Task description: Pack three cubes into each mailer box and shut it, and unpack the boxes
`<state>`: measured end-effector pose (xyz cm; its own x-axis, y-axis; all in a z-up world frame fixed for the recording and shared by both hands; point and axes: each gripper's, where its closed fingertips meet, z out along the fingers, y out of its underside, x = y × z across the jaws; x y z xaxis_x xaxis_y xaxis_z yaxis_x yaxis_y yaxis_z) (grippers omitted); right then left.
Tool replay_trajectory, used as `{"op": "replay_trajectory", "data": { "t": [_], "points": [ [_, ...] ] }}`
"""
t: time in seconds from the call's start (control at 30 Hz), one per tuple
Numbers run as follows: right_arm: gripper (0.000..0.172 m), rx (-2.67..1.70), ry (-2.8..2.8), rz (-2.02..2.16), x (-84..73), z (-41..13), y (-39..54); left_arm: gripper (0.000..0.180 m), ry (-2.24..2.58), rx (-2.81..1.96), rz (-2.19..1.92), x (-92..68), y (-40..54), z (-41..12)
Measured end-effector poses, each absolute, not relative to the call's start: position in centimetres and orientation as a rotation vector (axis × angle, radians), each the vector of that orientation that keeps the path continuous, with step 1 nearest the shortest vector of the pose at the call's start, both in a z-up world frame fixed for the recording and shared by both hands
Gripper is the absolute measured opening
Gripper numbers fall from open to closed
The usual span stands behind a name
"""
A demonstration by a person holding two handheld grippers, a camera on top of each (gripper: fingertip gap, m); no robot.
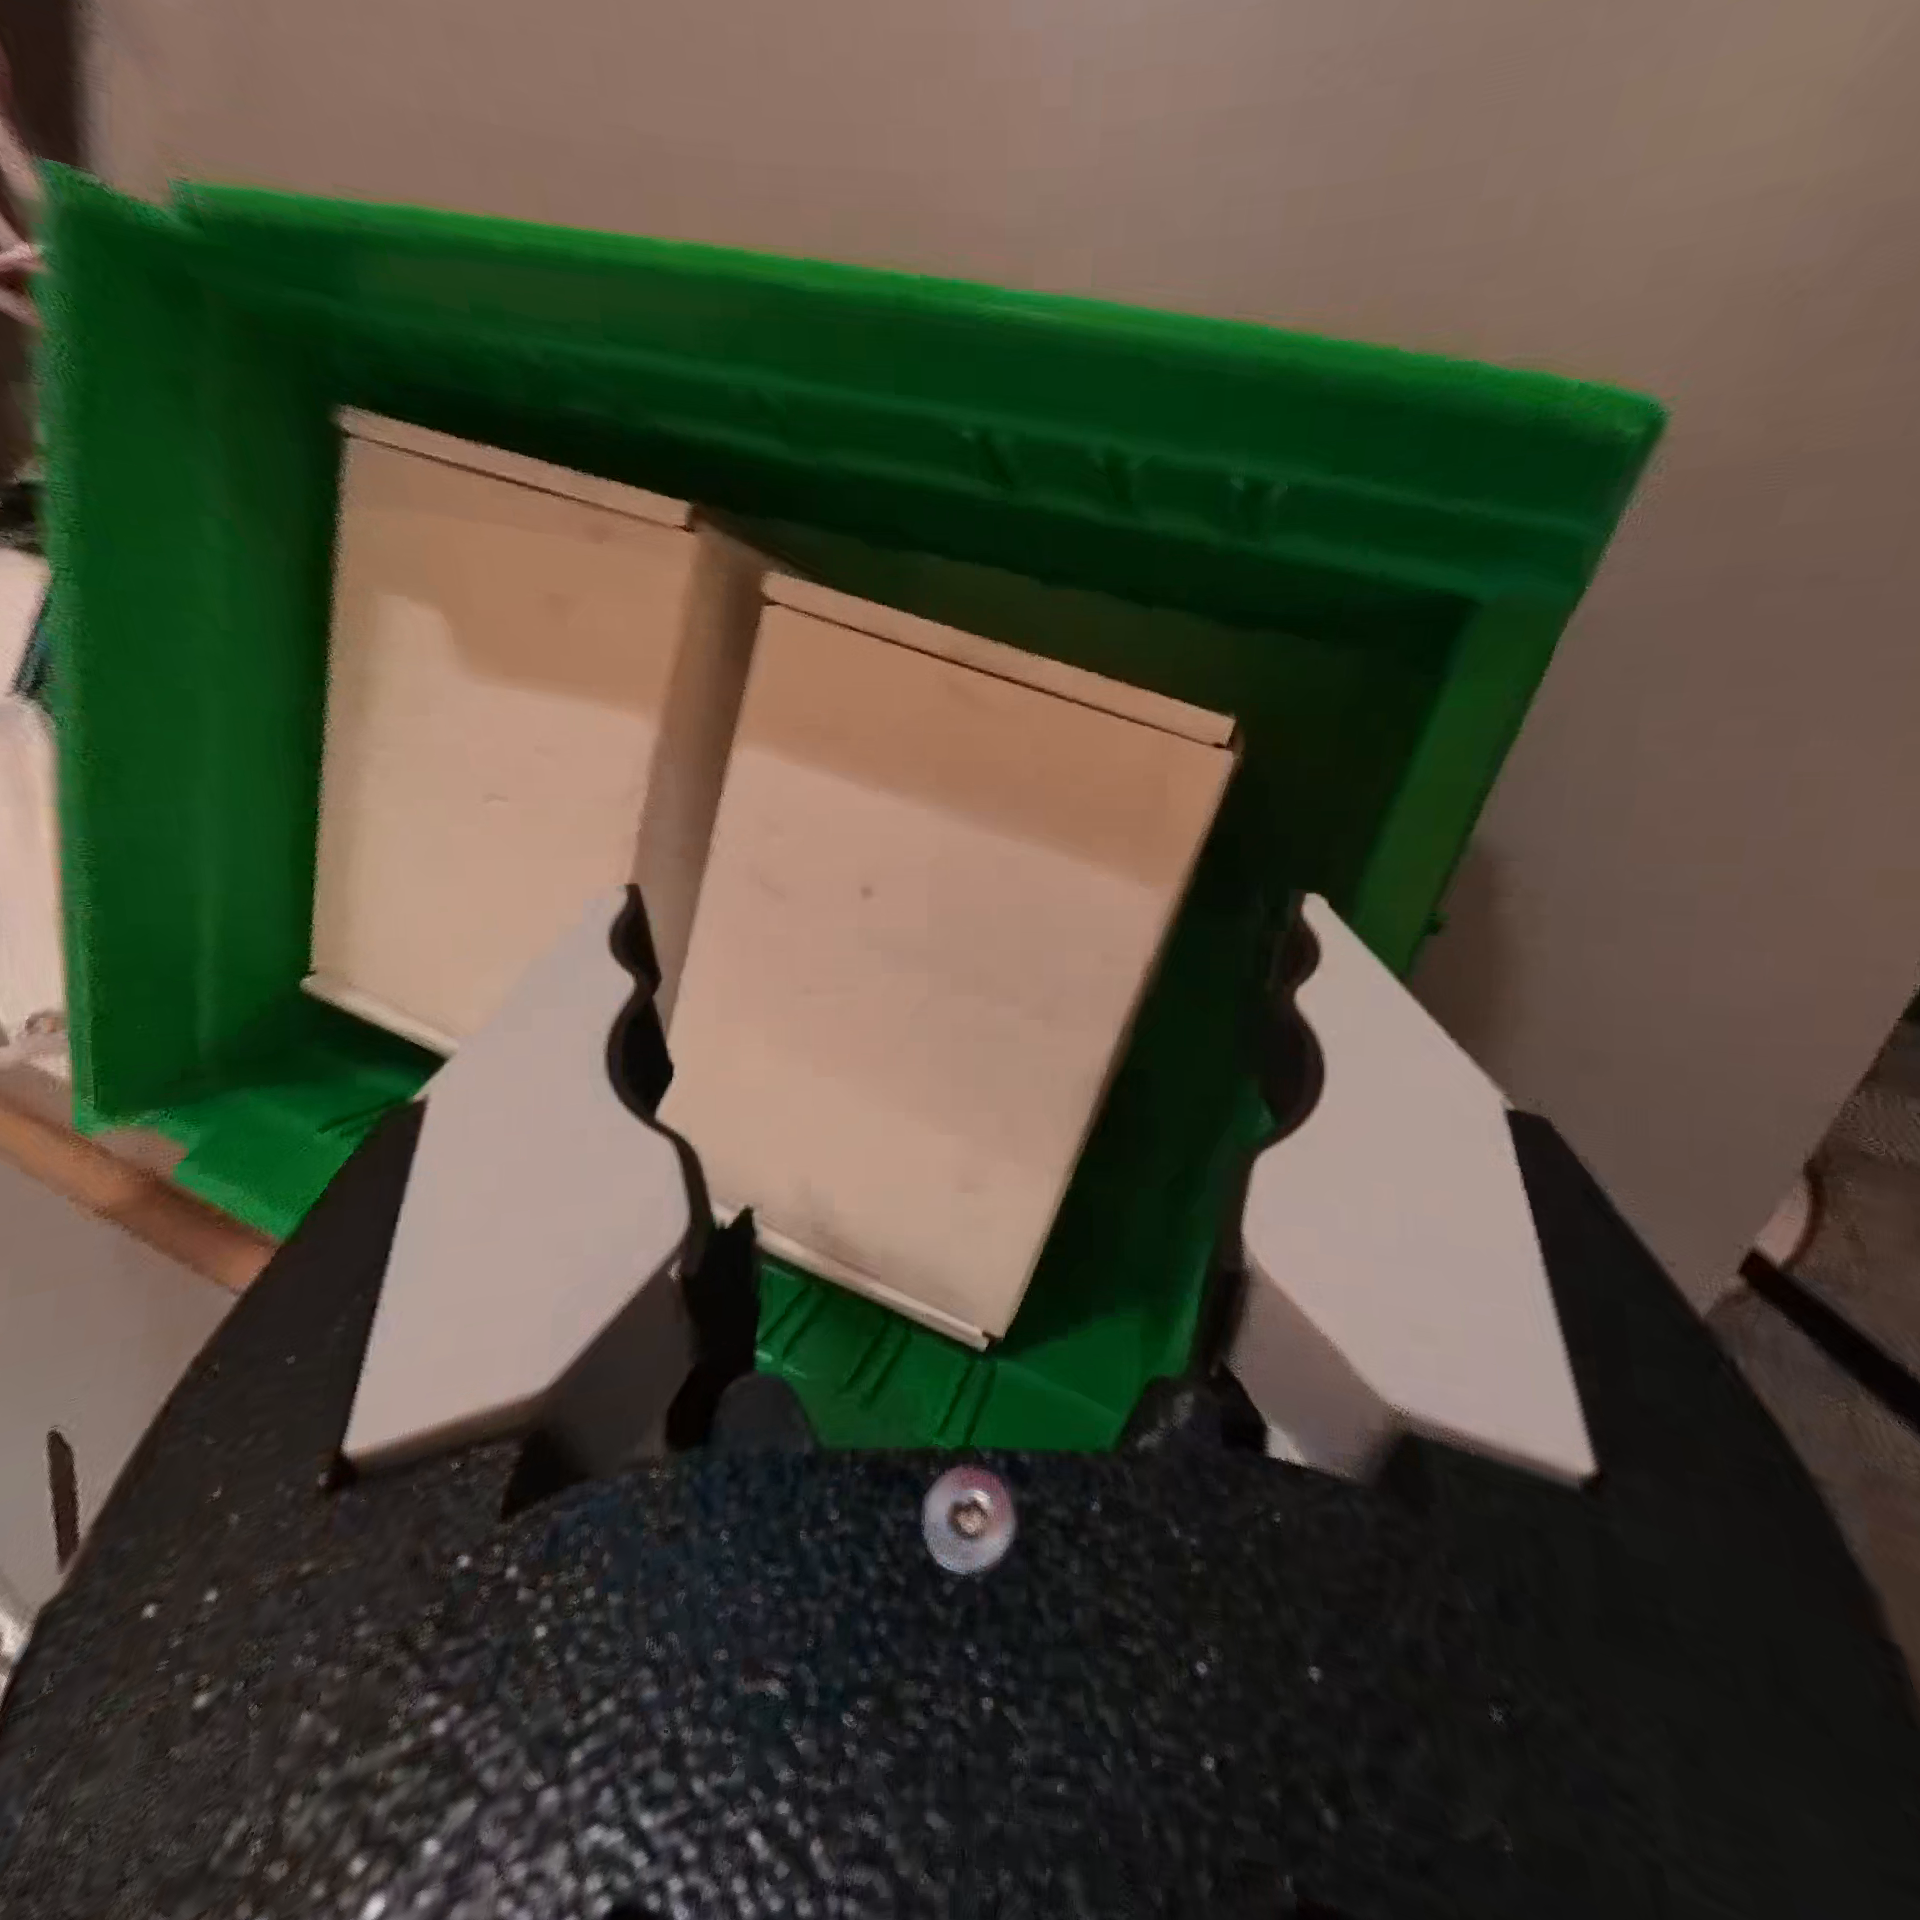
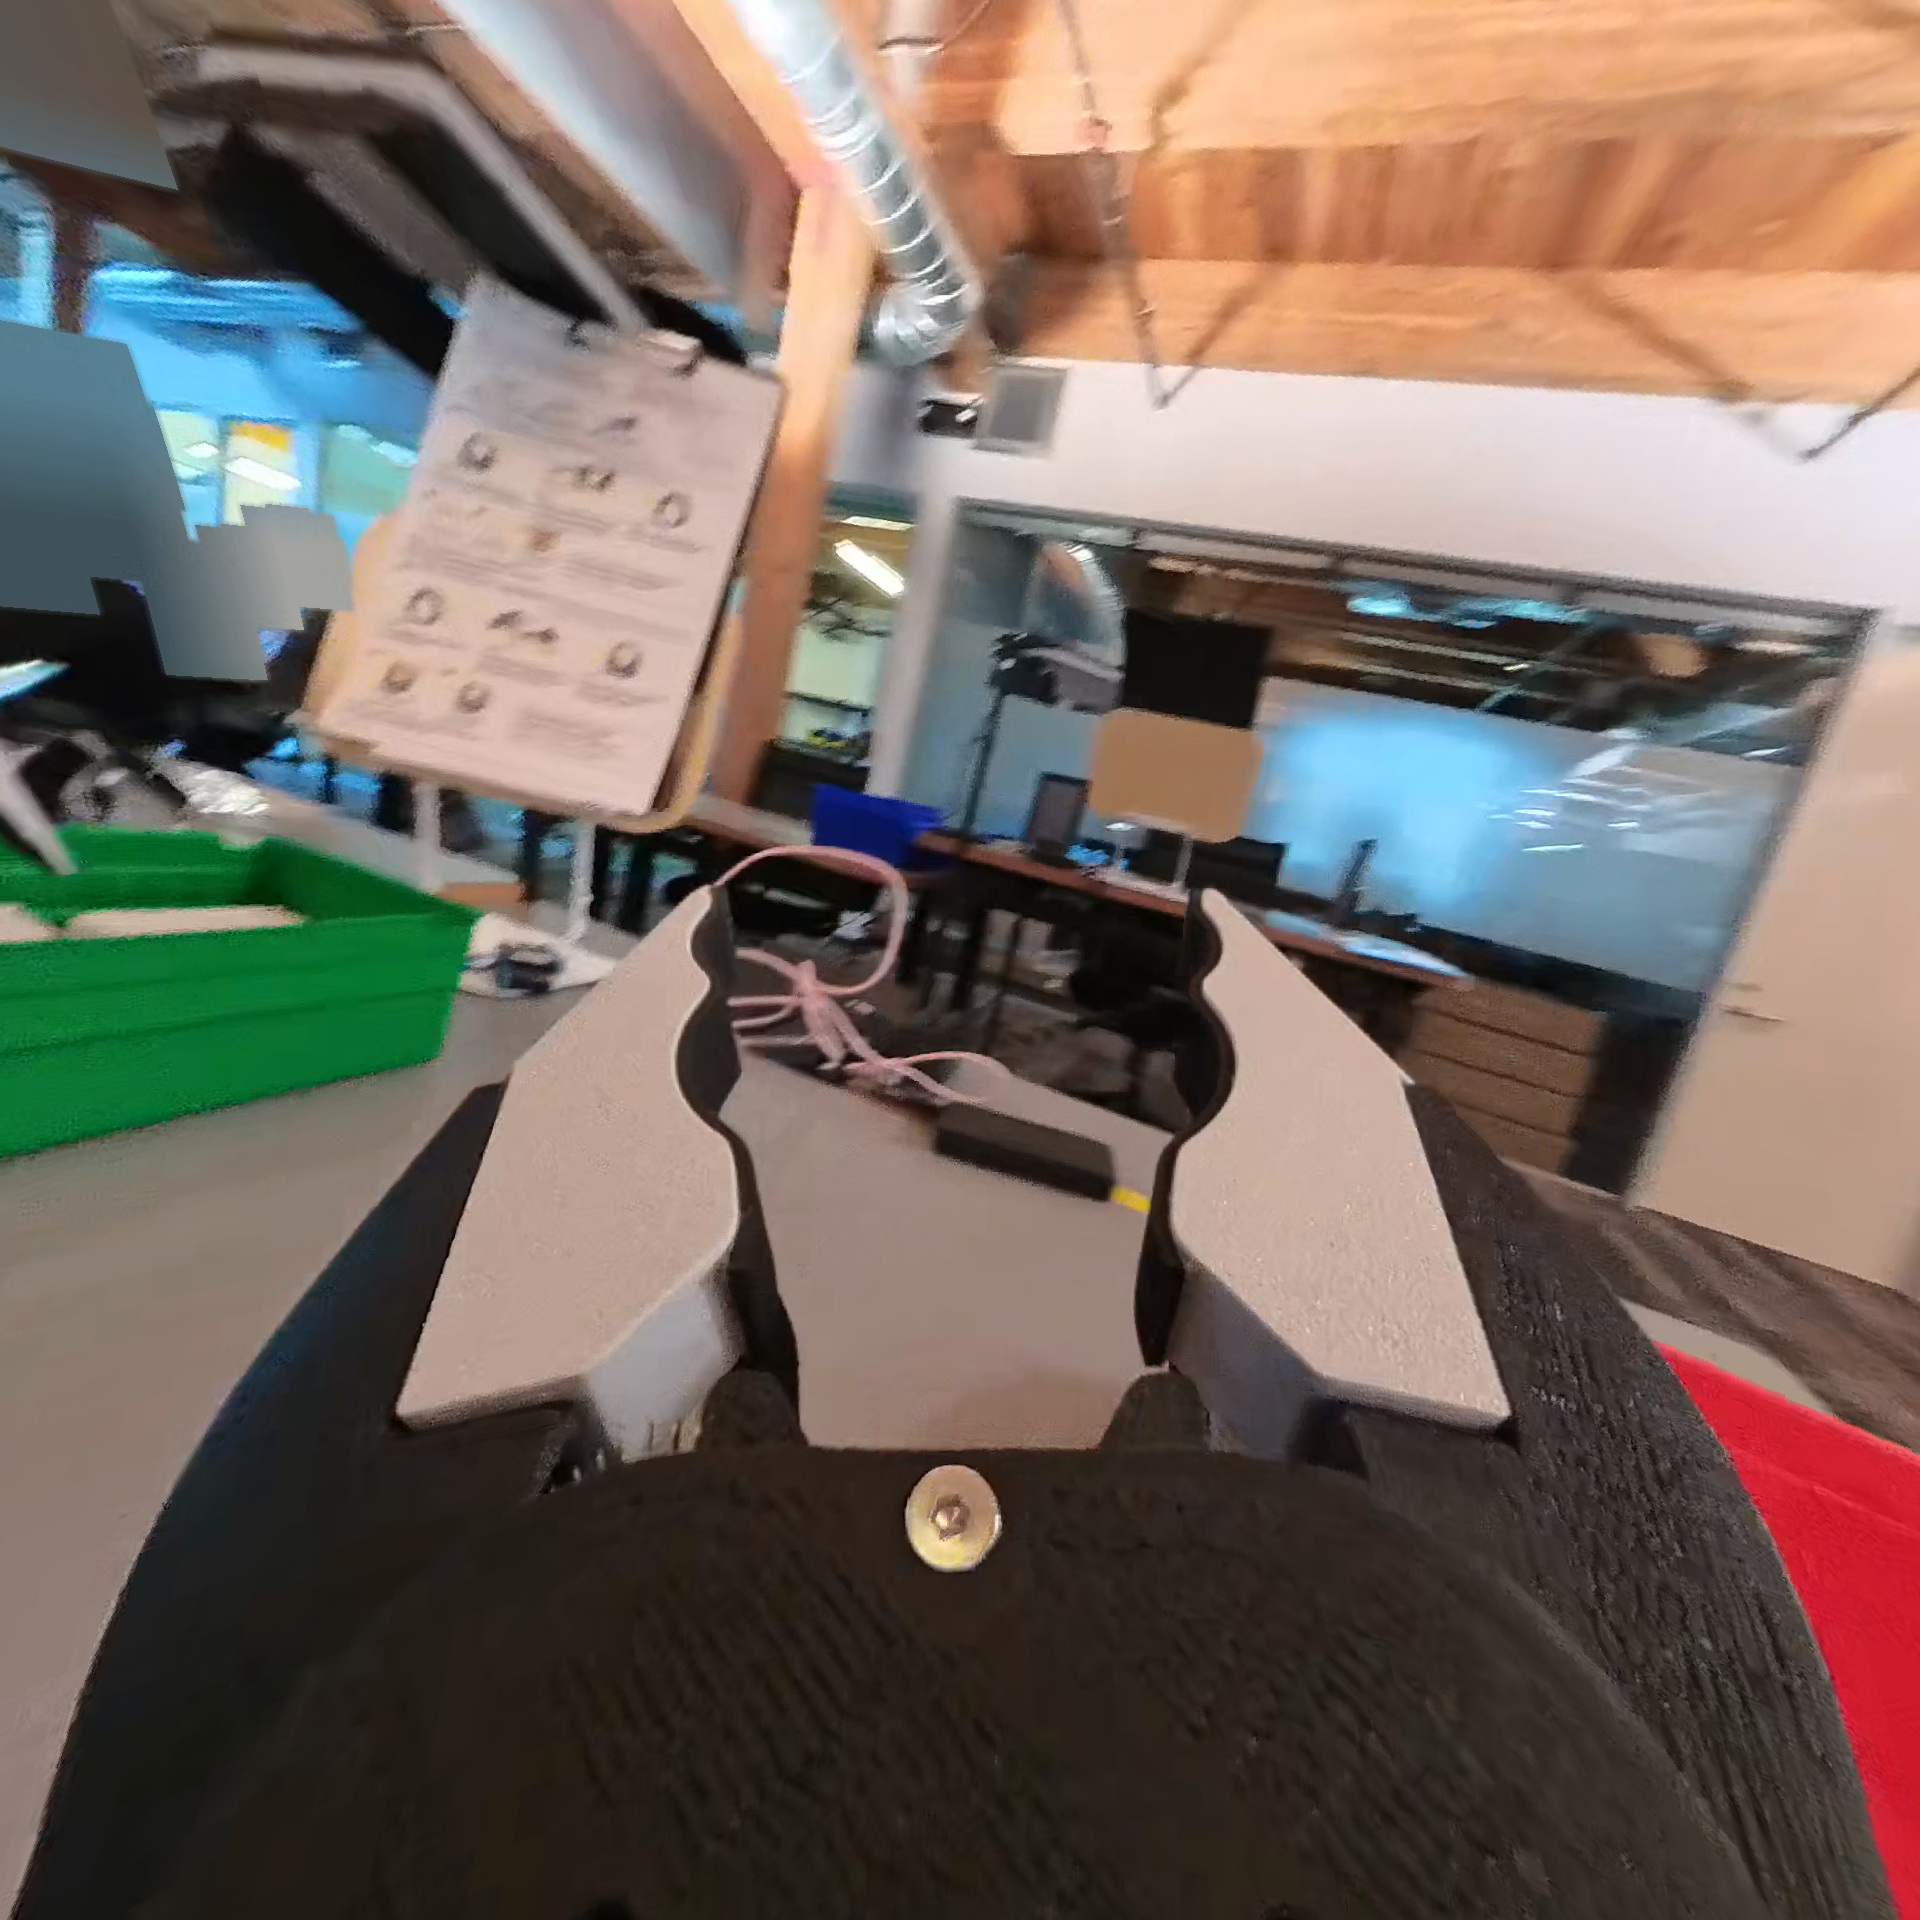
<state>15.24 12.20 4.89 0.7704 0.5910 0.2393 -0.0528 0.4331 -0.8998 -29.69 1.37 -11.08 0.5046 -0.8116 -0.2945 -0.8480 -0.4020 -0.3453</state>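
**Seemingly at the start: reaching for a closed box**

Down in the green bin lie two tan mailer boxes, both shut. The near box sits raised and tilted, its left edge resting over the far box, which lies toward 10 o'clock from it. The left gripper hovers above the near box with jaws wide apart; the box shows between the fingers, but the right finger stands clear of it and no clamping is plain. No cubes appear in either view.

The right gripper points away across the grey surface, jaws apart and bare, with only a pink cable and a black adapter beyond them. From there the bin lies at about 9 o'clock.

Judging by the shut lids, the step in hand looks like fetching a box from the bin. Next, the left jaws would need to drop around the near box's sides and close squarely; its tilt could let it slip.
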Motion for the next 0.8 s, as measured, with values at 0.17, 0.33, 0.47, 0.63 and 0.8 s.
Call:
{"op": "replay_trajectory", "data": {
  "t": [0.17, 0.33, 0.47, 0.63, 0.8],
  "points": [
    [0.085, -1.105, -0.747, 0.487, 8.9, 0.2, 13.6, 0.125, 1.504, -2.407, 0.131, -31.7, 1.5, -14.1],
    [0.085, -1.165, -0.819, 0.514, 6.8, -2.5, 14.7, 0.128, 1.559, -2.489, 0.065, -32.6, 2.0, -15.6],
    [0.084, -1.177, -0.825, 0.525, 6.8, -3.3, 15.0, 0.131, 1.672, -2.536, 0.108, -33.7, 1.8, -16.8],
    [0.083, -1.189, -0.875, 0.532, 6.1, -4.3, 14.7, 0.131, 1.72, -2.553, 0.112, -33.7, 1.8, -17.0],
    [0.082, -1.177, -0.921, 0.538, 5.6, -4.6, 14.0, 0.138, 1.722, -2.547, 0.093, -33.3, 1.5, -18.0]
  ]
}}
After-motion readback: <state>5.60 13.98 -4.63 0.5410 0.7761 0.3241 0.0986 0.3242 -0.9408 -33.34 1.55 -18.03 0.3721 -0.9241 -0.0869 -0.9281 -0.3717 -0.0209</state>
